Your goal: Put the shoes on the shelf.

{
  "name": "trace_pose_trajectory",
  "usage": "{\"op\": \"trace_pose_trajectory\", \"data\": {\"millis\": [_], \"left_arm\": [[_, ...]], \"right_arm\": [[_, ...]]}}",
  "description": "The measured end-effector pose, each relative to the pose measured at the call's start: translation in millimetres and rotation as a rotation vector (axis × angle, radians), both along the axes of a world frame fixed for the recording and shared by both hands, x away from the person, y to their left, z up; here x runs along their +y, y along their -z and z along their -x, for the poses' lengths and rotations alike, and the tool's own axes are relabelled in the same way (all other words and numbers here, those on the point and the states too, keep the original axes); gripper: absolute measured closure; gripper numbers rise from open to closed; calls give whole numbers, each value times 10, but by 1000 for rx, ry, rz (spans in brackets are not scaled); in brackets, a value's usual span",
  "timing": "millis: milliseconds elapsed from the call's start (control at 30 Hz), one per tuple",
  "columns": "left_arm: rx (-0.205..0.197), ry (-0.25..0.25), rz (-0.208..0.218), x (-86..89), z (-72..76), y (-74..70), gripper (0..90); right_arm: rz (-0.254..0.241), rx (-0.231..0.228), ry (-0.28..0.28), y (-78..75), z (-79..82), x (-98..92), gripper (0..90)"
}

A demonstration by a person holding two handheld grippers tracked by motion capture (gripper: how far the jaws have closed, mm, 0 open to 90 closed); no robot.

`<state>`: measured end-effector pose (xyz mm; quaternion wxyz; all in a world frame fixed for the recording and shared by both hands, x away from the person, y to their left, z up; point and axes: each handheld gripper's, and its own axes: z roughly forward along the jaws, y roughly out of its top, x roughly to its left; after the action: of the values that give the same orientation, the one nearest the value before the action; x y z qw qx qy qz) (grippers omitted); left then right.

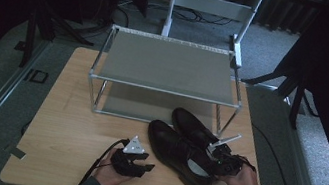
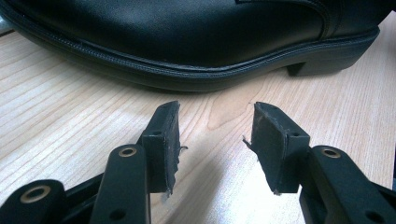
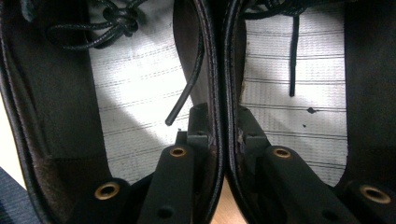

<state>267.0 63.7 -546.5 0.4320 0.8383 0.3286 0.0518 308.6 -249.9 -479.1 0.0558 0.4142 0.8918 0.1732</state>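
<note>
While the left tongs (image 1: pixel 147 167) rested low on the table (image 1: pixel 66 121), jaws spread and empty, they pointed at the side of the near shoe (image 1: pixel 177 153); the left gripper view showed bare wood between the pads and the sole just ahead, not touching. Left hand (image 1: pixel 110 175) lay flat behind them, forearm coming in from the near edge.

Pair of black lace-up shoes (image 1: pixel 186 144) sat side by side at the table's right front, toes toward the shoe rack (image 1: pixel 169 68), heels toward the person.

Right tongs (image 3: pixel 219 135) were closed on the two inner collar walls, pinched together, one jaw down inside each shoe. Right hand (image 1: pixel 239 178) sat behind the heels, gripper angled forward and down.

Risks, as judged:
- thin hold on soft collar leather only; weight of both toes hanging forward could pull one wall out of the pinch on lifting
- loose lace (image 3: pixel 189 88) lay near a jaw and might snag
- low clearance under the rack's top shelf could catch the toes if the pair tilted
</note>
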Motion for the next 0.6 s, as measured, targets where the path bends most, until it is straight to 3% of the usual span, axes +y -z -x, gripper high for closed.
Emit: {"op": "trace_pose_trajectory", "data": {"millis": [600], "left_arm": [[-4,3,9,1,3,-16,521]], "right_arm": [[-64,-35,27,-79,20,41,805]]}}
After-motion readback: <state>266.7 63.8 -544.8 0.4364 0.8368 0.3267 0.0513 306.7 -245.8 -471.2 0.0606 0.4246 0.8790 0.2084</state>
